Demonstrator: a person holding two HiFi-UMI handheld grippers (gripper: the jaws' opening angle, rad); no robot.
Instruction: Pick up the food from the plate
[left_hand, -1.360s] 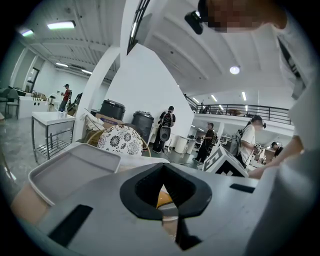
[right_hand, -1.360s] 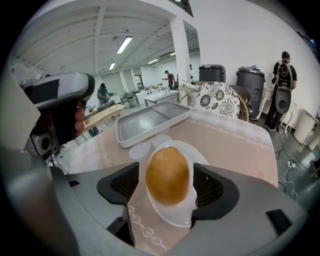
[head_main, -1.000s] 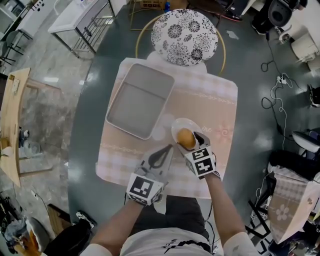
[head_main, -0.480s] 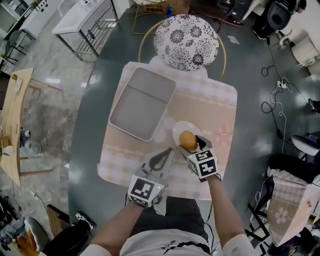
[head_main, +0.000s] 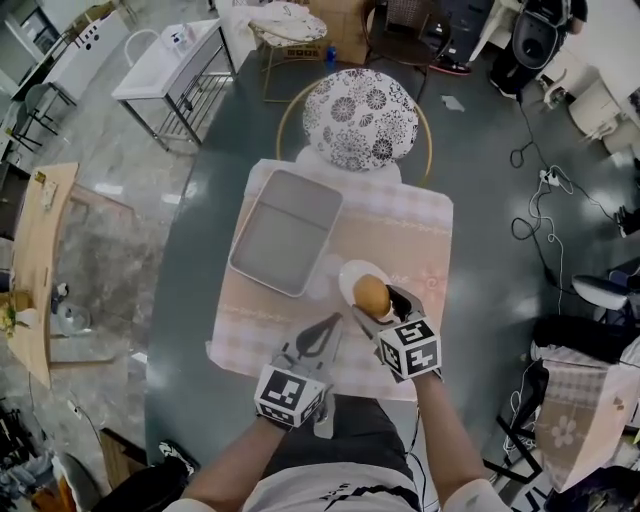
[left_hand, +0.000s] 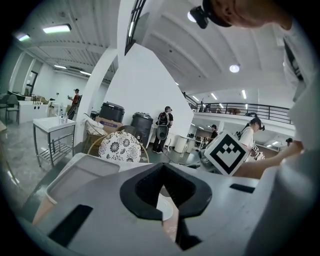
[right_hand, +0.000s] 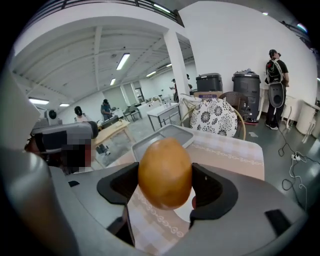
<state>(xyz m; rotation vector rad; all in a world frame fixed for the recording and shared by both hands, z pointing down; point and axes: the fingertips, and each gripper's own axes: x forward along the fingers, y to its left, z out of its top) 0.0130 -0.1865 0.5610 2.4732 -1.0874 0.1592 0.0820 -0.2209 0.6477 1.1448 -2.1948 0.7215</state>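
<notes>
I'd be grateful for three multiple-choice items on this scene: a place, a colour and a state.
1. Where does the metal tray lie?
A. On the floor.
B. On the tablecloth, left of the plate.
C. On top of the plate.
2. What colour is the plate?
A. White.
B. Blue.
C. Black.
3. How is the right gripper?
A. Open and empty.
B. Shut and empty.
C. Shut on the food.
Key: 1 B, the head view shows it on the cloth left of the plate; 2 A, its rim shows white; 3 C, its jaws press the food's sides.
</notes>
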